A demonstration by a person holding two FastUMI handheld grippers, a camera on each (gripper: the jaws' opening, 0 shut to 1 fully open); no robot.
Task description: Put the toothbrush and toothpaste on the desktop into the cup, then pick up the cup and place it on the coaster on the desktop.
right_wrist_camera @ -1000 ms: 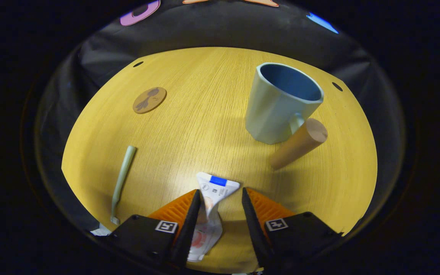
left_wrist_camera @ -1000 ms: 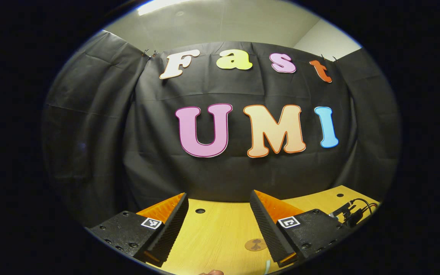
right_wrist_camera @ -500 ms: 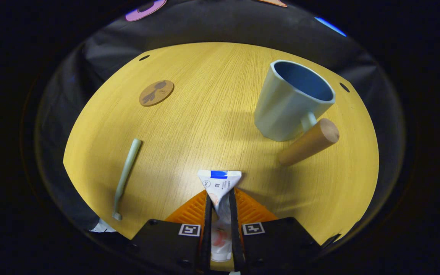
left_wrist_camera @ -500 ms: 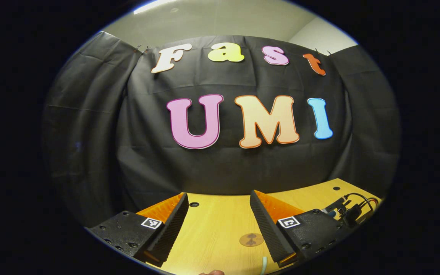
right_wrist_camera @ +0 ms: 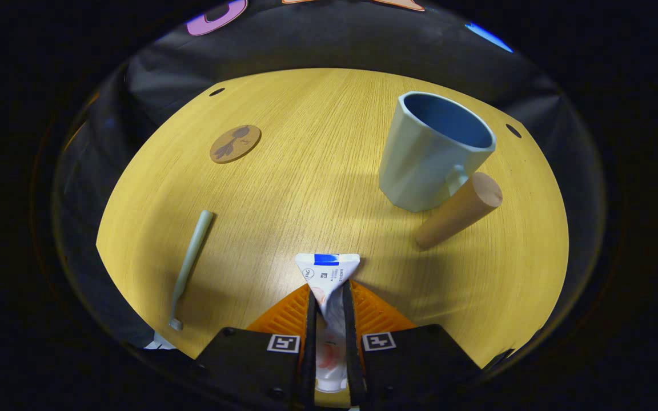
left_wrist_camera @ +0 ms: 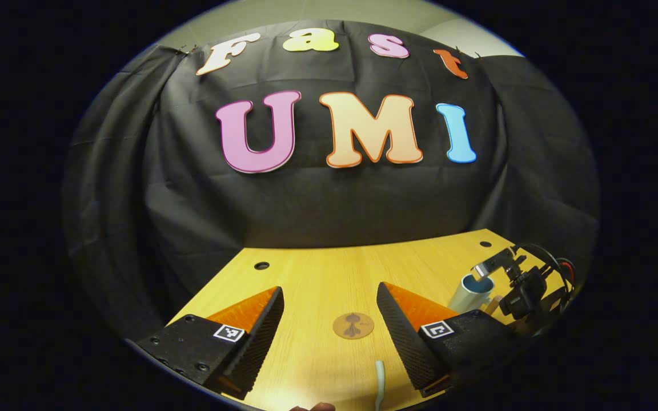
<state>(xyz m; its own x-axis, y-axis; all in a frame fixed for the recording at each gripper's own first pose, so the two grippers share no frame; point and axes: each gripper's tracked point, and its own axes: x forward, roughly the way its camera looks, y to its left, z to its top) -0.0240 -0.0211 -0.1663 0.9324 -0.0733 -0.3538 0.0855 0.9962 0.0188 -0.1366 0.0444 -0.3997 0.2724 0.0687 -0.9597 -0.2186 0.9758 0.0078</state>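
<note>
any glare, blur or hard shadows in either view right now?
Right gripper view: sharp, bright patch on the desktop, soft shadows left of the cup and beside the toothbrush. Left gripper view: sharp, dim, strong fisheye bend on the desktop edge; coaster clear.

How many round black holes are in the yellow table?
3 in the right gripper view: one hole at the far left edge of the table beyond the coaster, one hole at the far right behind the cup, a third possibly near right. More may be hidden.
</note>
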